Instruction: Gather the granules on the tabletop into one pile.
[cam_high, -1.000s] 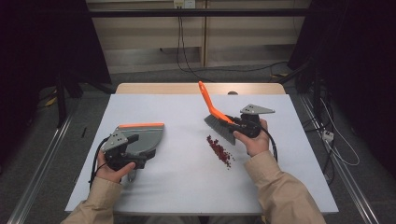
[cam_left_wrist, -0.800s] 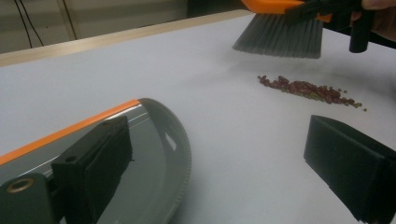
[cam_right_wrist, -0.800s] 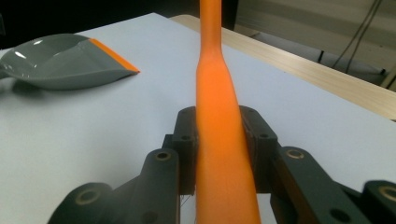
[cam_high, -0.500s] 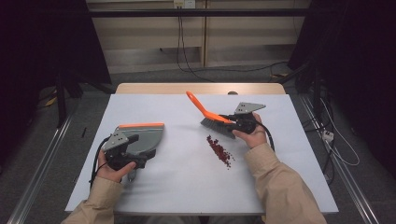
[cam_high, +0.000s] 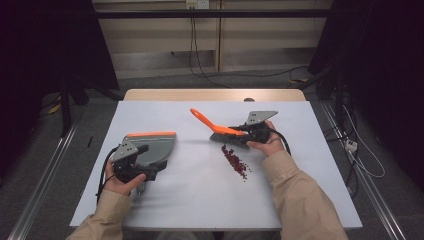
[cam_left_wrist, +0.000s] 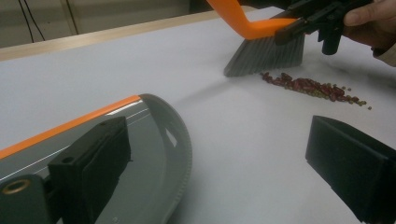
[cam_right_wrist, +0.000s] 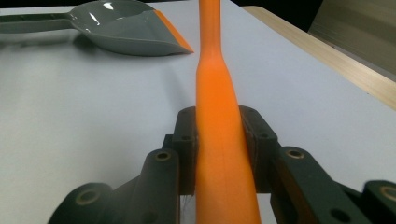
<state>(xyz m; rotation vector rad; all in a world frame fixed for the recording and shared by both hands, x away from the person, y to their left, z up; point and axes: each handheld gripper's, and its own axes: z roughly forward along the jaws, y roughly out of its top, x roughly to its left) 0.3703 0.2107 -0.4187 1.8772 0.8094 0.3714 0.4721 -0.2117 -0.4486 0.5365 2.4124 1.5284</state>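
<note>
Gleaming orange-handled brush (cam_high: 220, 131) with grey bristles

**Bright bench, dark surroundings, soft close-ups**

In the high view the white bench (cam_high: 200, 190) is evenly lit from above, while the room to either side falls into near black. Shadows on the bench are faint and short; a soft one lies under the dustpan (cam_high: 152, 147). That view is slightly grainy but sharp enough, with straight edges.

In the left gripper view the near black fingers (cam_left_wrist: 355, 177) are blurred, and the pan's grey surface carries pale streaks of glare. The red bits (cam_left_wrist: 310, 87) look reasonably crisp.

In the right gripper view the orange brush handle (cam_right_wrist: 219, 140) is smeared, perhaps from motion or closeness. A bright highlight sits in the distant pan.
</note>
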